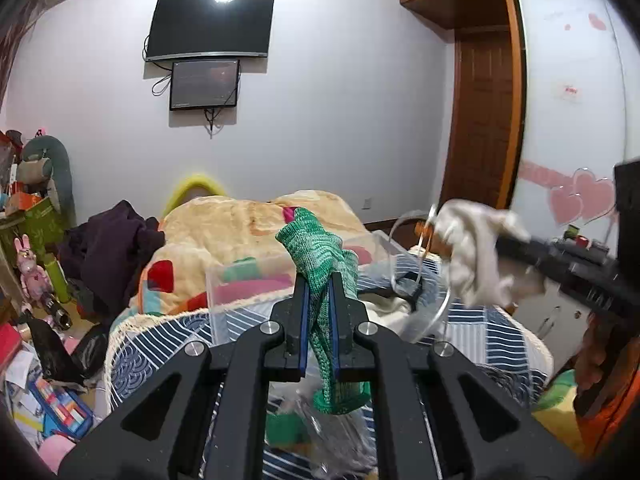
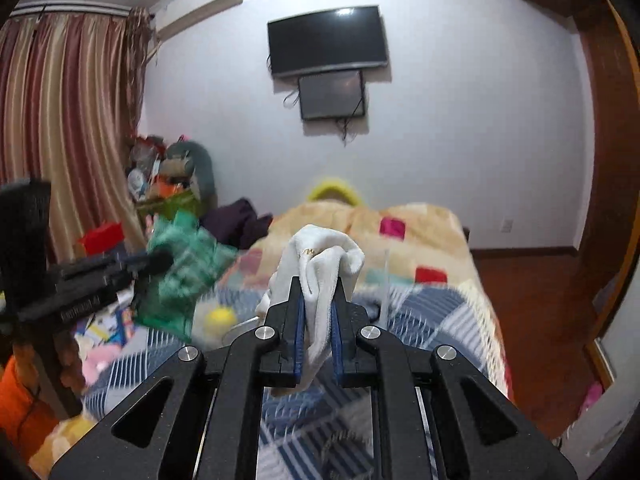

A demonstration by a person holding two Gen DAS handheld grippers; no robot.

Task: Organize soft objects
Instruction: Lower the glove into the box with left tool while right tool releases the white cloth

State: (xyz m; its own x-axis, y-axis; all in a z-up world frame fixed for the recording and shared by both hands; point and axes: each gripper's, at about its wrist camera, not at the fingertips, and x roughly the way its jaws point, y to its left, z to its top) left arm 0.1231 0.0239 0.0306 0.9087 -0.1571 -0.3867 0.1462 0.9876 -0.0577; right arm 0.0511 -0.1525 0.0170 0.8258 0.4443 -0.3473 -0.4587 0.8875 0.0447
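My left gripper (image 1: 319, 280) is shut on a green knitted cloth (image 1: 320, 256) and holds it up above the bed. The cloth hangs down between the fingers. My right gripper (image 2: 319, 286) is shut on a white sock-like cloth (image 2: 320, 268), also raised over the bed. The right gripper with the white cloth (image 1: 472, 248) shows at the right of the left wrist view. The left gripper with the green cloth (image 2: 180, 276) shows blurred at the left of the right wrist view. A clear plastic box (image 1: 224, 284) stands on the bed below.
The bed has a blue striped cover (image 1: 160, 340) and a beige patterned blanket (image 1: 224, 224). A dark purple garment (image 1: 108, 256) lies at its left. Clutter and toys (image 1: 36, 280) fill the floor left. A yellow ball (image 2: 219, 316) lies on the bed. A wardrobe (image 1: 568, 100) stands right.
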